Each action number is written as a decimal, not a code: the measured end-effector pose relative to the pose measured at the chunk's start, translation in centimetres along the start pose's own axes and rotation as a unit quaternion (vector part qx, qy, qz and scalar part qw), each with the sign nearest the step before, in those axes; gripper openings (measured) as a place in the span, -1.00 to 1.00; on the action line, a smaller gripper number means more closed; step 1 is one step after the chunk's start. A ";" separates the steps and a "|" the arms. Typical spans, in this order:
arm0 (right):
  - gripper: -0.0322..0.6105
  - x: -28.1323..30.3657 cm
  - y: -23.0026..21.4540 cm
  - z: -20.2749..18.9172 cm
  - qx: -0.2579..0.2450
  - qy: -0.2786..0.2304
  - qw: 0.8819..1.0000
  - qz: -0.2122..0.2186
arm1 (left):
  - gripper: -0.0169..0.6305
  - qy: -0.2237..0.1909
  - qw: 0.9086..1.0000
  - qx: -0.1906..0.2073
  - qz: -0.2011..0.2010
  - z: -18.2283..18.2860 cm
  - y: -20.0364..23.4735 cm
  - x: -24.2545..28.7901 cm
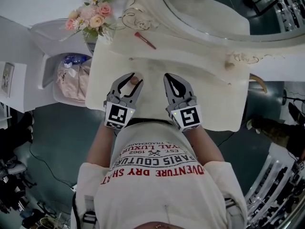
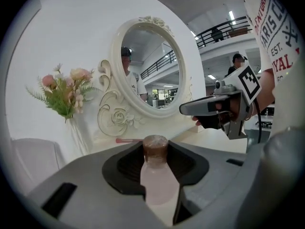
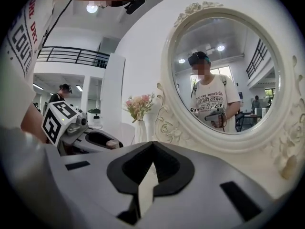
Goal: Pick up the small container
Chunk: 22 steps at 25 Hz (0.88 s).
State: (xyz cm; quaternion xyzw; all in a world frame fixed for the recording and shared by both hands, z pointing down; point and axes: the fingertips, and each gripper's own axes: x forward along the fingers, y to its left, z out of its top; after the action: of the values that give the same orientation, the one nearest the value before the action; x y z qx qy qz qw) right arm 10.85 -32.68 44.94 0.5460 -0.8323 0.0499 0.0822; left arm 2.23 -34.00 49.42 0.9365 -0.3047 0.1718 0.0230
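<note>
**First onlooker:** Two grippers over one big white dressing table (image 1: 209, 101), with the round mirror (image 3: 224, 75) straight ahead of both. Which step is this?

**Second onlooker:** The grasp, I'd say. The left gripper (image 1: 134, 78) has its jaws clamped on the small container (image 2: 157, 178), which stands upright between the pads. The right gripper (image 1: 168, 78), just beside it, has its jaws together on nothing.

**First onlooker:** Is it off the table yet?

**Second onlooker:** Hard to tell from here, because the jaws hide its base. What's left looks like a straight lift, grip firm and bottle upright.

**First onlooker:** And the thing itself?

**Second onlooker:** A little bottle, pale pink and cloudy in the body. It narrows to a neck under a rounded brown cap (image 2: 156, 146), which sits in the hollow between the jaws.
</note>
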 end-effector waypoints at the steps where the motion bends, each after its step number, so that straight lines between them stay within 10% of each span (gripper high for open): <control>1: -0.90 -0.2 -0.1 0.5 -0.002 -0.004 1.000 -0.006 | -0.49 -0.007 1.000 0.004 -0.001 0.9 0.1 -0.2; 22: -0.90 -4.2 0.1 7.7 -0.015 -0.048 0.997 -0.062 | -0.49 -0.104 0.994 0.009 0.023 12.6 2.9 -7.4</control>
State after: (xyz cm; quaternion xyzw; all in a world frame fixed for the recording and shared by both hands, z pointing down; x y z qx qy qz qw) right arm 11.72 -30.18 36.62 0.5969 -0.8006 0.0063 0.0533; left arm -1.15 -34.09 34.96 0.9421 -0.3257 0.0771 -0.0213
